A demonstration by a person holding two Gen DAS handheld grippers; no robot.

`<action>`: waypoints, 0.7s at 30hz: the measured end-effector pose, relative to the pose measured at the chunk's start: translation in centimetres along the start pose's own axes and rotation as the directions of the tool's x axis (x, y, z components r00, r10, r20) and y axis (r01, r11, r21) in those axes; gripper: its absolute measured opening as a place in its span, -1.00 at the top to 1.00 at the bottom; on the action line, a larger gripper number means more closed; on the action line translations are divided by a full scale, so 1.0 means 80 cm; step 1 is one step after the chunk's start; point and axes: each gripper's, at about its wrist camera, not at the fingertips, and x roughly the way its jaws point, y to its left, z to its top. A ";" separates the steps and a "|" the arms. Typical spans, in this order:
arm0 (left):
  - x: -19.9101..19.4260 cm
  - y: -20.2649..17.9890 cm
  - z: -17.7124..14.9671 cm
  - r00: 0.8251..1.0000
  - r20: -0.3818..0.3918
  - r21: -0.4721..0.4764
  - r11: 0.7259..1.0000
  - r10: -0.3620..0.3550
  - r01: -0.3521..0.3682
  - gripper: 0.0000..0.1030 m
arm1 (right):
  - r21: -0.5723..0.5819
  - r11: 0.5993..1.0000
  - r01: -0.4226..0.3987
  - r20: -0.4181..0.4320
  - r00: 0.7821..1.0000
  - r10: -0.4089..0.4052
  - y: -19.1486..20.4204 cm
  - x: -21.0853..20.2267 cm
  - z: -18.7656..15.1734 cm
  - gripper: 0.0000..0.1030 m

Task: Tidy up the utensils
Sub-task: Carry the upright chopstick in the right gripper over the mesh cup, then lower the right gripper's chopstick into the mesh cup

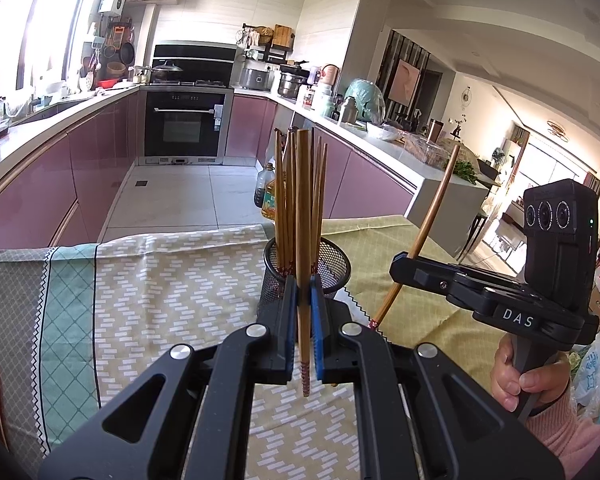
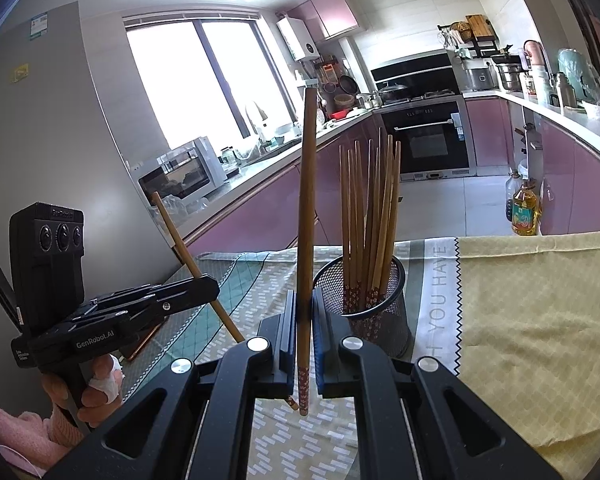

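A black mesh cup stands on the table and holds several wooden chopsticks upright. My left gripper is shut on one wooden chopstick, held upright just in front of the cup. My right gripper is shut on another wooden chopstick, held upright to the left of the cup. Each gripper shows in the other's view, the right one with its tilted chopstick, the left one with its tilted chopstick.
The table carries a patterned cloth and a yellow checked cloth. An oil bottle stands on the kitchen floor beyond the table edge. Pink cabinets and an oven lie further back.
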 end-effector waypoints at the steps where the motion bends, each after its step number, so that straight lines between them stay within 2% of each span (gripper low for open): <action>1: 0.000 0.000 0.001 1.000 0.002 0.001 1.000 0.000 0.000 0.86 | 0.000 1.000 0.000 0.001 1.000 0.000 0.000 0.000 0.000 0.87; 21: 0.000 -0.004 0.007 1.000 0.008 0.012 1.000 0.000 0.000 0.86 | -0.010 1.000 -0.001 0.019 1.000 0.001 0.004 -0.002 0.009 0.87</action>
